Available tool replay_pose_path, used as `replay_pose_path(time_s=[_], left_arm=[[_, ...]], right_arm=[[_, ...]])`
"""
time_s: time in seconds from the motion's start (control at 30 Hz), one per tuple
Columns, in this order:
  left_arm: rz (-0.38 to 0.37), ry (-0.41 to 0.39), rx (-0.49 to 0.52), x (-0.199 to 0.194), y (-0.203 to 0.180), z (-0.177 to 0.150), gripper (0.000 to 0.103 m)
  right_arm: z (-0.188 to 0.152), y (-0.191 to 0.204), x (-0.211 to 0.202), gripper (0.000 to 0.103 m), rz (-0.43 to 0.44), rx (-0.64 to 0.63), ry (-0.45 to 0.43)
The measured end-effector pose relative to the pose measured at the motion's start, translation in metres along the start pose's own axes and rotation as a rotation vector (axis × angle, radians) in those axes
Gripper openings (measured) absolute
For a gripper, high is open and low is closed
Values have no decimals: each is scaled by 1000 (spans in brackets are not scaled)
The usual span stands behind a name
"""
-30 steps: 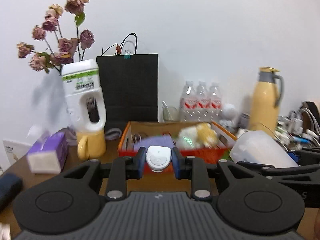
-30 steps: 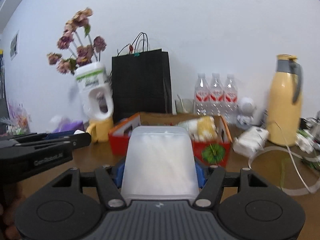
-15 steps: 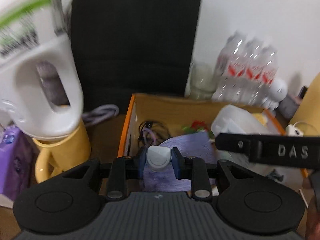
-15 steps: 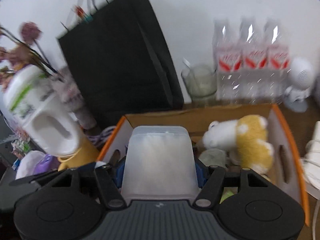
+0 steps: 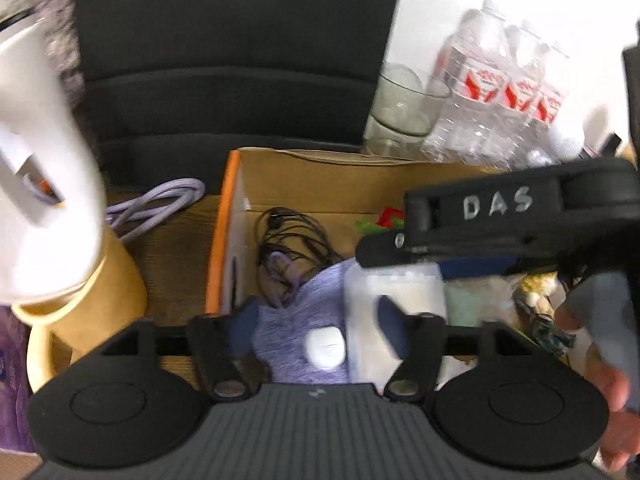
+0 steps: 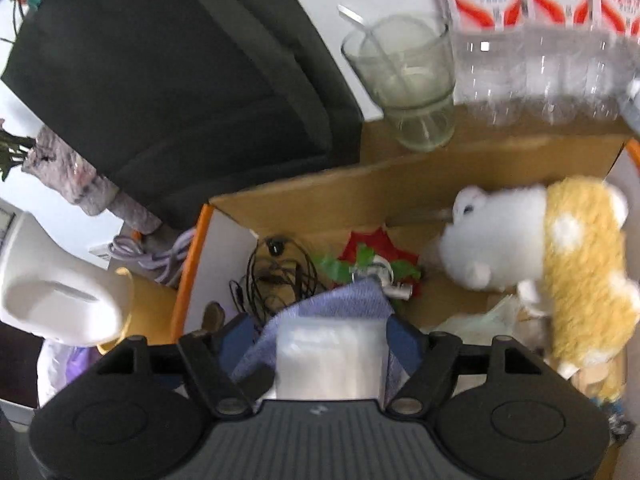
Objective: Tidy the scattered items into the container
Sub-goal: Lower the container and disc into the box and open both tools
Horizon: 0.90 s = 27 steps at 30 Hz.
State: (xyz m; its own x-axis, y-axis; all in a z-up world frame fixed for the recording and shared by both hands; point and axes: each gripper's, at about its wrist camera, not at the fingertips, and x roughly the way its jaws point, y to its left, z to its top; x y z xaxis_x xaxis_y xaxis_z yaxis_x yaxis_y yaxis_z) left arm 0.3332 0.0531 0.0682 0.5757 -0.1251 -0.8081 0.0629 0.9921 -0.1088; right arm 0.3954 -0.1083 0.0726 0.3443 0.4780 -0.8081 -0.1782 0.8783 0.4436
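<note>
Cardboard box (image 5: 320,176) with an orange rim stands on the counter (image 5: 172,248) and holds a tangle of black earphone cable (image 6: 276,276), a purple cloth (image 5: 296,336), a red-and-green bow (image 6: 372,260) and a white-and-yellow plush toy (image 6: 552,256). Small white case (image 5: 325,347) lies on the purple cloth inside the box, between the spread fingers of the left tongs (image 5: 320,320), which are released and touch nothing. Right tongs (image 6: 320,332) reach into the box from above, and their blue pads stand wide of a translucent plastic tub (image 6: 332,360), released. That tub looks milky, with rounded corners, resting partly over the cloth
</note>
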Motion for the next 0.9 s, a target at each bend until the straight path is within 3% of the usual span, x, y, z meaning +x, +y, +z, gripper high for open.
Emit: replay_pose_path(time_s=[0.13, 0.2, 0.4, 0.63, 0.9], left_arm=[[40, 28, -19, -6, -9, 17, 89], [52, 36, -31, -9, -12, 23, 102], [93, 106, -107, -11, -13, 27, 103], [114, 125, -116, -29, -25, 16, 103], [161, -28, -80, -83, -43, -5, 103]], right_arm=[[13, 2, -26, 79, -70, -49, -33], [16, -8, -42, 80, -125, -61, -47], [7, -57, -85, 83, -271, -24, -66], [-18, -78, -116, 83, -314, 10, -80], [-57, -54, -137, 83, -288, -58, -138]])
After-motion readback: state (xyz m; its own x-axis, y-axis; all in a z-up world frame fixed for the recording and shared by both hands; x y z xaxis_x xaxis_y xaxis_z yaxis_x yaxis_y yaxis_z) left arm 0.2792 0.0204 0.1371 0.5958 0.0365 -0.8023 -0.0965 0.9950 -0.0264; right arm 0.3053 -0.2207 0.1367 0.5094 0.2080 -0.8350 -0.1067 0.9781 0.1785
